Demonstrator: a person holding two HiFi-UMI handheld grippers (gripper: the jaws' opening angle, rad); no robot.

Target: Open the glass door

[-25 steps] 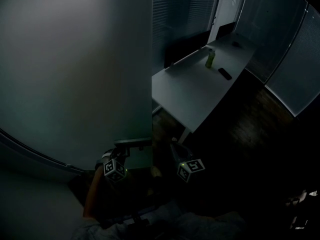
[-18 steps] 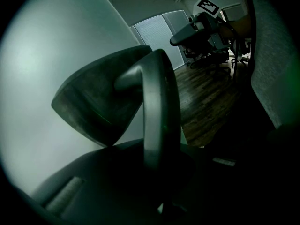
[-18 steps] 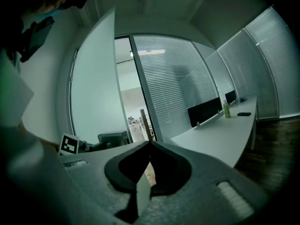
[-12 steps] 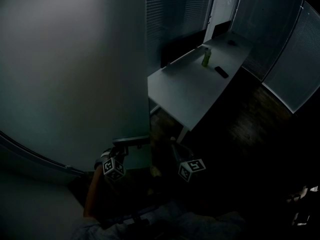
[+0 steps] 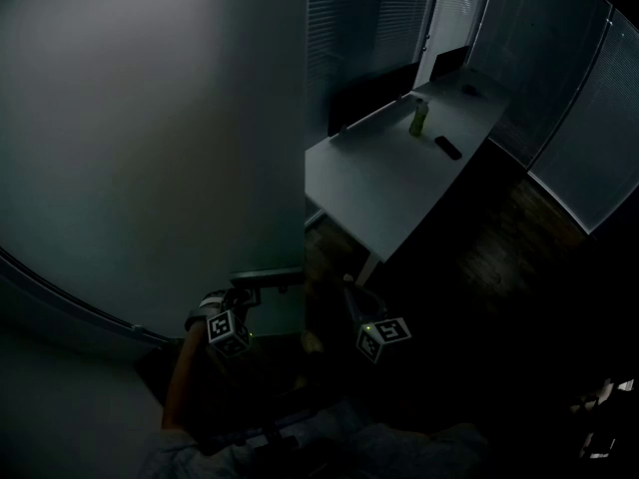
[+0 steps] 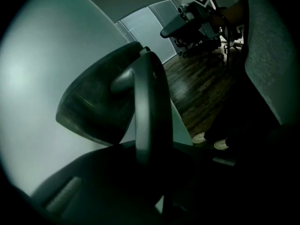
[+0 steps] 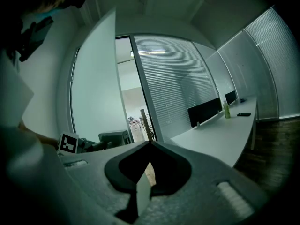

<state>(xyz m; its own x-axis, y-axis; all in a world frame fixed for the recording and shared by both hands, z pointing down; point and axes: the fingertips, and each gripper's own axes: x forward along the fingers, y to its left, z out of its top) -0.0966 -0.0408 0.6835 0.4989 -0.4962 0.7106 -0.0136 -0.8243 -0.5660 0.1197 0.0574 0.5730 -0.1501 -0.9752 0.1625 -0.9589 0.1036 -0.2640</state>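
Glass door (image 5: 200,148): lever handle (image 5: 268,278), long axis level, touching clenched left gripper (image 5: 243,295); right gripper (image 5: 347,292) clenched, empty, beside handle, farther off.

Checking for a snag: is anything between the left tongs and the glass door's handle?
Nothing visible does: the left tongs grip the door handle directly. The right tongs hang beside it, shut.
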